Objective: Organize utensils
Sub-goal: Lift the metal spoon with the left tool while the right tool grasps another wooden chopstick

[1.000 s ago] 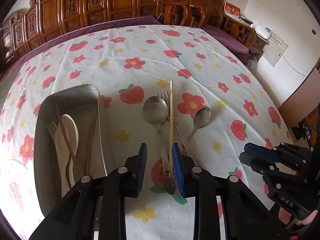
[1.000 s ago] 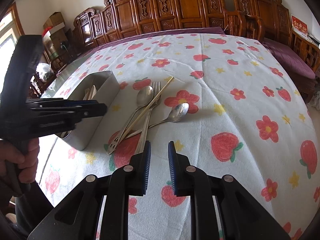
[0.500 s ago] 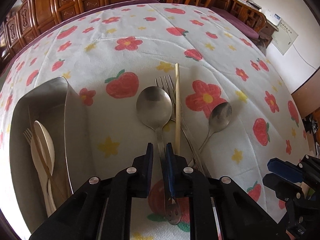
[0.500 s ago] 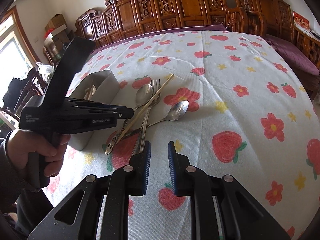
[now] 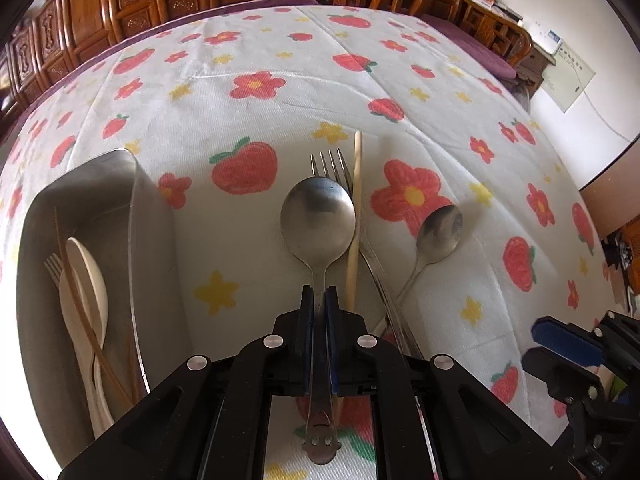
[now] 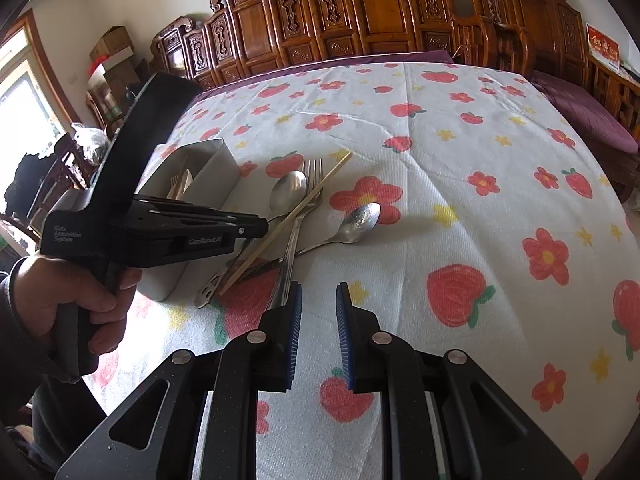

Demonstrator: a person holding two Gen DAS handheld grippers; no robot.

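1. Left tool (image 5: 319, 300) pinched tight on the thin handle of the big spoon (image 5: 318, 220); jaws just finished closing, blue pads pressing both sides of the handle.
2. Big spoon bowl up on the bench (image 5: 260, 120), its end poking out under the tool.
3. Just right of the big spoon: a fork (image 5: 330, 164) partly under the bowl, and a lone chopstick (image 5: 355, 208) across the fork.
4. Farther right, a small spoon (image 5: 438, 232), bowl on a red flower of the cloth.
5. Metal tray (image 5: 140, 208) to the left, holding a pale spoon (image 5: 86, 280), a pale fork (image 5: 54, 266) and brown chopsticks (image 5: 80, 304).
6. Right tool (image 6: 318, 300) above the cloth, jaws a little apart, nothing between them.
7. Hand (image 6: 60, 304) wrapped around the left tool's grip.
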